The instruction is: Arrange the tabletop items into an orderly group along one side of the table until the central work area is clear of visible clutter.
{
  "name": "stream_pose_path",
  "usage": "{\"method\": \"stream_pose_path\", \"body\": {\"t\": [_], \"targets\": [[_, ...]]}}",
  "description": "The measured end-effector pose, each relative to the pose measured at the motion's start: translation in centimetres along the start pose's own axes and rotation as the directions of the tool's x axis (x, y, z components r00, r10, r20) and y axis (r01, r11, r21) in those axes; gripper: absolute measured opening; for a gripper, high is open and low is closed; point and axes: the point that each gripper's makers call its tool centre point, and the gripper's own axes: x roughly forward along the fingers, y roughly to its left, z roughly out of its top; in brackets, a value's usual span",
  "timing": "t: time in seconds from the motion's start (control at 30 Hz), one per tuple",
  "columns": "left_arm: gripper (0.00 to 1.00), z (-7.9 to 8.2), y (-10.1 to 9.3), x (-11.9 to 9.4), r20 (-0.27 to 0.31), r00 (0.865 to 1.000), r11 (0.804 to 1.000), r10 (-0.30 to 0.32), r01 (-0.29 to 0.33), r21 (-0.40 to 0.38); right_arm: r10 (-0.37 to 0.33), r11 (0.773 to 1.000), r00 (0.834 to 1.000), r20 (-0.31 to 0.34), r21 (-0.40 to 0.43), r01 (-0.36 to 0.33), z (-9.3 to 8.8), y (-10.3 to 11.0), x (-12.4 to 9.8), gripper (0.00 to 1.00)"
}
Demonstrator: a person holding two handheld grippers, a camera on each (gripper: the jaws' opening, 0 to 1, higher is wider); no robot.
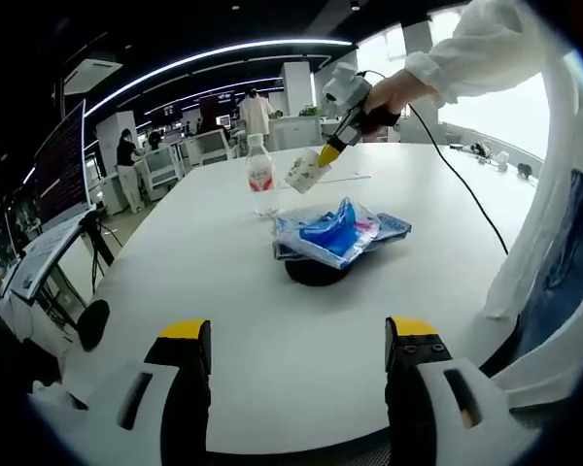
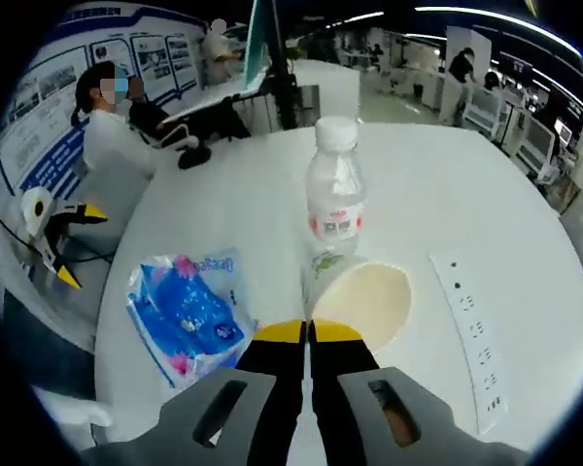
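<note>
A paper cup [image 2: 361, 301] is pinched in the right gripper [image 2: 308, 332] beside the bottle [image 2: 334, 191], the left gripper [image 1: 297, 340] is held wide open, and the blue packets [image 1: 332, 233] are left mid-tabletop [image 1: 272, 330].

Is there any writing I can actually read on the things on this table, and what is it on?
Bottle: red band label with print, too blurred to read.
Blue packet: pale lettering along its top edge, shown reversed and blurred; unreadable.
Paper cup in the right gripper: a green mark, no legible words.
Wall posters: too small.
</note>
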Motion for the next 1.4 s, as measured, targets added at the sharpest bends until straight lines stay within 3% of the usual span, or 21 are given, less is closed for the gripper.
{"method": "stream_pose_path", "body": {"t": [0.07,0.2,0.4,0.63,0.87,1.03,1.17,1.27,1.4], "targets": [[0.74,0.0,-0.1,0.0,-0.002,1.0,1.0,-0.001,0.001,0.007,-0.013,0.997,0.999,-0.036,-0.075,0.01,-0.3,-0.2,0.1,0.0],[0.74,-0.1,-0.1,0.1,-0.006,1.0,1.0,-0.002,0.002,0.009,0.003,0.994,0.999,-0.041,-0.112,-0.007,-0.1,0.2,0.6,0.0],[0.74,-0.3,0.0,0.1,-0.015,1.0,1.0,0.003,-0.003,0.009,-0.019,0.974,0.993,-0.12,-0.226,-0.009,-0.5,-0.7,0.9,0.0],[0.73,-0.5,-0.1,0.1,-0.022,1.0,1.0,-0.001,0.001,0.015,-0.038,0.924,0.985,-0.167,-0.382,-0.029,0.5,-1.8,0.9,0.0],[0.72,-0.6,0.0,0.1,-0.025,1.0,1.0,0.003,-0.003,0.01,-0.039,0.883,0.969,-0.245,-0.462,-0.081,-0.3,-2.0,1.3,0.0],[0.72,-0.7,0.0,0.1,-0.033,0.999,1.0,0.004,-0.003,0.016,-0.036,0.87,0.962,-0.27,-0.482,-0.103,-0.5,-2.2,1.5,0.0],[0.71,-0.7,-0.1,0.1,-0.036,0.999,1.0,0.001,0.0,0.022,-0.043,0.815,0.95,-0.31,-0.561,-0.146,-0.5,-2.4,1.8,0.0],[0.72,-0.8,0.1,0.1,-0.04,0.999,1.0,0.008,-0.007,0.027,-0.045,0.806,0.945,-0.324,-0.571,-0.157,-0.6,-2.3,2.2,0.0],[0.72,-0.9,0.3,0.1,-0.046,0.999,0.999,0.015,-0.013,0.037,-0.04,0.768,0.939,-0.34,-0.612,-0.189,-0.4,-2.1,2.7,0.0]]}}
